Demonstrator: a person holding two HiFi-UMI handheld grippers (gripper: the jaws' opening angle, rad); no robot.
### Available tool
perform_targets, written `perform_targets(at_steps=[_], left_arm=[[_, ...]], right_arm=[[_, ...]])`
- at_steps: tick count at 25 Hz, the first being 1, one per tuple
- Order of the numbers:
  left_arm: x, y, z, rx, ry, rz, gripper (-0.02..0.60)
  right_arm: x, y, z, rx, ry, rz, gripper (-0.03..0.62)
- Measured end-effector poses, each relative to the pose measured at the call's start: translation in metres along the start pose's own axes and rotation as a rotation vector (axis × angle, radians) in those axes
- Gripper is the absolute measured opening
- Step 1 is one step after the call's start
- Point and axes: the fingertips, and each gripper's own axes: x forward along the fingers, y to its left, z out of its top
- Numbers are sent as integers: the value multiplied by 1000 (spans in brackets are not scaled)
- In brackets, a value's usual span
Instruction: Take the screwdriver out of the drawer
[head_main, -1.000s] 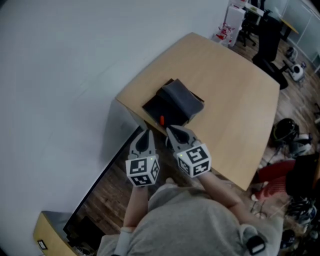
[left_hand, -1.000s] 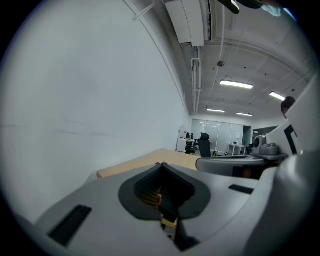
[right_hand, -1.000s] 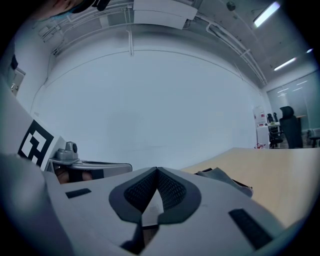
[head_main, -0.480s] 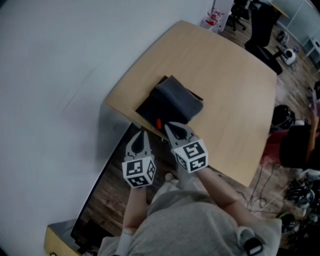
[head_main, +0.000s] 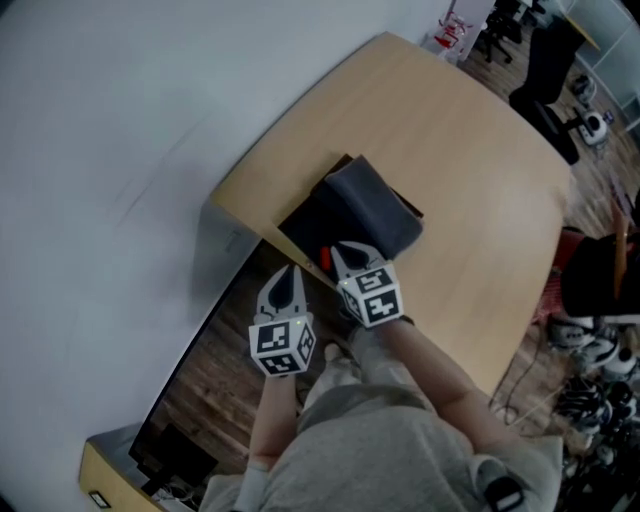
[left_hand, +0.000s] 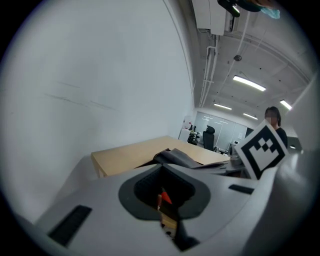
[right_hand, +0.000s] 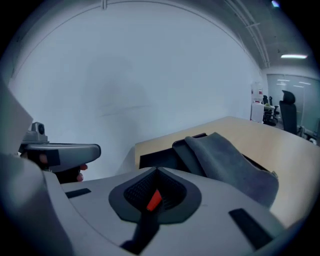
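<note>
A black drawer (head_main: 308, 215) stands open at the near left corner of the wooden table (head_main: 470, 170), with a grey cloth (head_main: 372, 208) draped over its far part. The screwdriver's orange handle (head_main: 325, 257) shows at the drawer's near edge. My right gripper (head_main: 341, 258) is shut and empty, its tip right beside that handle. Through the hollow of its jaws the right gripper view shows the orange handle (right_hand: 154, 200). My left gripper (head_main: 288, 272) is shut, empty, and hangs off the table's edge, left of the drawer. In the left gripper view the orange handle (left_hand: 164, 198) lies just ahead.
A white wall (head_main: 120, 120) runs along the table's left side, and wood floor (head_main: 215, 375) lies below the left gripper. Black office chairs (head_main: 548, 75) stand beyond the table's far end. A cardboard box (head_main: 110, 480) sits at the lower left.
Both grippers have sunk and moved towards the drawer. The right gripper's tip has come up beside the orange handle; the left has stayed off the table's edge.
</note>
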Motion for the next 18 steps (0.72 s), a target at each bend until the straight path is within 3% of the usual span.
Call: perform_targets(at_steps=[6,11,18], left_arm=[[8,13,-2,-11,8,27,0],[13,20,-1,-4,8,37,0],[14,26,3,1,7,52,0]], right_arm=[[35,-4,-11,6,118,4,4],[58,-3,-32,14,281,21,144],[75,1,-52,62,439,33,169]])
